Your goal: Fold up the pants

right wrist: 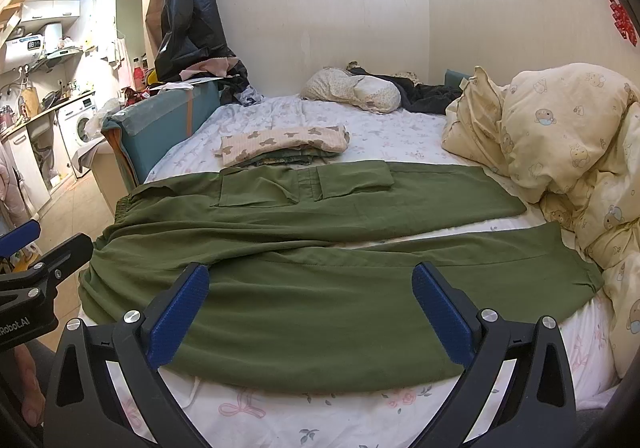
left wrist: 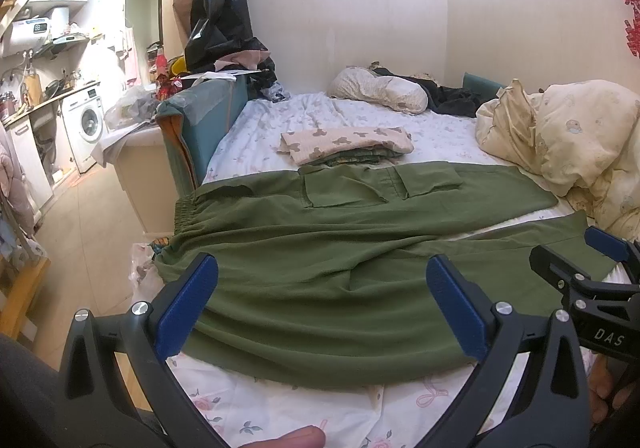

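Olive green pants (left wrist: 320, 240) (right wrist: 304, 248) lie spread flat across the bed, waistband at the left edge, both legs running to the right with a thin gap between them. Two pocket flaps show on the far leg. My left gripper (left wrist: 320, 288) hovers open over the near leg close to the waist, nothing between its blue pads. My right gripper (right wrist: 310, 296) hangs open above the near leg further right, also with nothing in it. Each gripper shows at the edge of the other's view: the right gripper (left wrist: 592, 260) and the left gripper (right wrist: 36, 244).
A folded stack of clothes (left wrist: 346, 144) (right wrist: 284, 146) lies just behind the pants. A bunched cream duvet (left wrist: 568, 136) (right wrist: 568, 144) crowds the right side. Pillow (right wrist: 356, 90) and dark clothes sit by the far wall. The floral sheet (right wrist: 320, 416) shows at the near edge; floor and kitchen lie left.
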Available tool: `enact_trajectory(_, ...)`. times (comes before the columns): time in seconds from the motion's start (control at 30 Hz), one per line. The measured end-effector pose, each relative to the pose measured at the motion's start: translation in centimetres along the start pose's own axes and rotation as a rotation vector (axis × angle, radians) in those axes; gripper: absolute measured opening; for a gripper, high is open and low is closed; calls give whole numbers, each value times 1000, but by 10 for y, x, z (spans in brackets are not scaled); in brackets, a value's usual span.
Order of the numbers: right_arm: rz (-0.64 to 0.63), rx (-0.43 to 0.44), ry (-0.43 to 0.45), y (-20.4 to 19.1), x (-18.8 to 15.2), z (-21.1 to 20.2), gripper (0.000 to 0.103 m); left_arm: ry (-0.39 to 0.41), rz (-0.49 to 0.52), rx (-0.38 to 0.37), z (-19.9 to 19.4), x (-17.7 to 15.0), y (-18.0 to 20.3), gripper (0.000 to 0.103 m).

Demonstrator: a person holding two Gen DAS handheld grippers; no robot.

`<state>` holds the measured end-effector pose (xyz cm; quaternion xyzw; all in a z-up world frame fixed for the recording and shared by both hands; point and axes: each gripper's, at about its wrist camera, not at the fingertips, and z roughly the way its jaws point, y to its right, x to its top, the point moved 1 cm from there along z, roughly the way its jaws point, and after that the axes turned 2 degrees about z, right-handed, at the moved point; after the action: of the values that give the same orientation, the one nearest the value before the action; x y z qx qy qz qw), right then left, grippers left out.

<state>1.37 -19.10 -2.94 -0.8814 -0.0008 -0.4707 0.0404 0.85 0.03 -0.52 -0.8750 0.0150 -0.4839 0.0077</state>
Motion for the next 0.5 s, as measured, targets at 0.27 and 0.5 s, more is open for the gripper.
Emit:
enact_trajectory(0.27,0,0,1,-1,0,0,103,3,0,0,0,0,0,103)
enact_trajectory(0.5,1,-1,0,-2,-1,-1,103,4,-1,1,0,0,0,102)
